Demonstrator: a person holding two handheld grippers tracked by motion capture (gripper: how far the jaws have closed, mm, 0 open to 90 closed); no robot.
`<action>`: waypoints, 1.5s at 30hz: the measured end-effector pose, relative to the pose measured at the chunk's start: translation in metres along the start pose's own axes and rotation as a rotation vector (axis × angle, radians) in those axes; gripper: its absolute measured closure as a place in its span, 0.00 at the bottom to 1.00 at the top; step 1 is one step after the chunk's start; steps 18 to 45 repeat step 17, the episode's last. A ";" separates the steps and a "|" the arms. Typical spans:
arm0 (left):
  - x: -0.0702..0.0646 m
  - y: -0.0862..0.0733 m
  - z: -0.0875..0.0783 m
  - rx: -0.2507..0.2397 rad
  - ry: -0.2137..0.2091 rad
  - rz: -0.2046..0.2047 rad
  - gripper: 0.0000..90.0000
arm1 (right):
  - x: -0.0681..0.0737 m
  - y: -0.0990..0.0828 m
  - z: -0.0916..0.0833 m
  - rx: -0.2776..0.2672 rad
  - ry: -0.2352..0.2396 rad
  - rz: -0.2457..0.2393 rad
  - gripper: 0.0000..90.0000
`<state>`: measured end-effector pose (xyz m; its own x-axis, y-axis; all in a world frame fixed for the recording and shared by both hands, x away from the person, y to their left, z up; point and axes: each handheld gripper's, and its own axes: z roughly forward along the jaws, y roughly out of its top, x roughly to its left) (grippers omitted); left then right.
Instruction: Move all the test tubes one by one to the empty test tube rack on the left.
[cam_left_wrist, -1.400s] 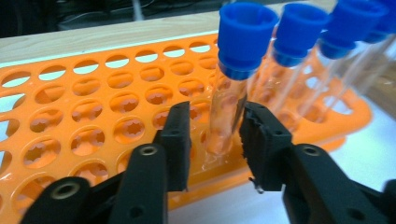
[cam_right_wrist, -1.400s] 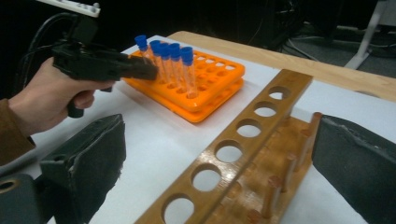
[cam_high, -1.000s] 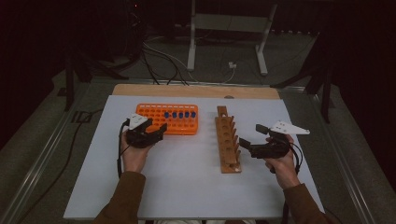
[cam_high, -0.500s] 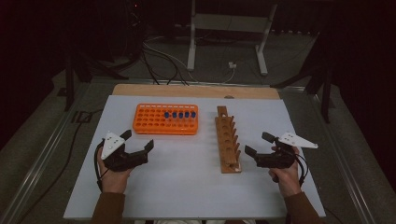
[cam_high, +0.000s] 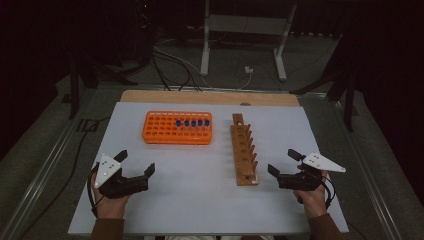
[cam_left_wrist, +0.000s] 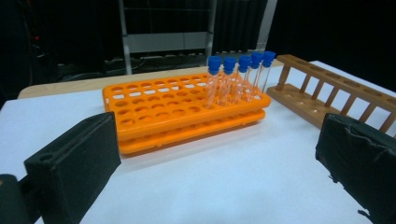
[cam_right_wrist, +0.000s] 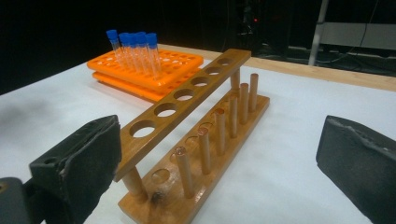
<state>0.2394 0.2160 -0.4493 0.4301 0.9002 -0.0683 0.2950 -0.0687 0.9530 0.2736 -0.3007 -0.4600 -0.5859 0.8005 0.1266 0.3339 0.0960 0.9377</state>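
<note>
An orange tube rack (cam_high: 177, 127) stands at the back left of the white table (cam_high: 200, 200). Several blue-capped clear tubes (cam_high: 192, 122) stand in a row in its right part. Right of it an empty wooden rack (cam_high: 243, 155) runs front to back. My left gripper (cam_high: 136, 162) hovers near the front left, well short of the orange rack (cam_left_wrist: 177, 107). Its jaws have just been opening and stand open with nothing between them. My right gripper (cam_high: 281, 161) is open beside the wooden rack's (cam_right_wrist: 196, 140) near end, holding nothing.
A wooden board edge (cam_high: 210, 97) lines the table's far side. Beyond it are cables (cam_high: 175, 65) and a metal stand (cam_high: 245, 30) on a dark floor. Bare table top lies between the two hands.
My left hand has drawn back from the orange rack to the front left, and its jaws have spread. My right hand has slid a little right and nearer the front edge.
</note>
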 end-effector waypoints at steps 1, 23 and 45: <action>0.000 0.000 -0.001 -0.003 0.001 -0.001 0.01 | 0.000 0.000 0.000 -0.002 0.004 0.004 0.00; 0.011 -0.010 -0.008 -0.019 0.058 -0.049 0.01 | -0.007 -0.011 -0.003 0.008 -0.034 0.026 0.00; 0.011 -0.010 -0.008 -0.019 0.058 -0.049 0.01 | -0.007 -0.011 -0.003 0.008 -0.034 0.026 0.00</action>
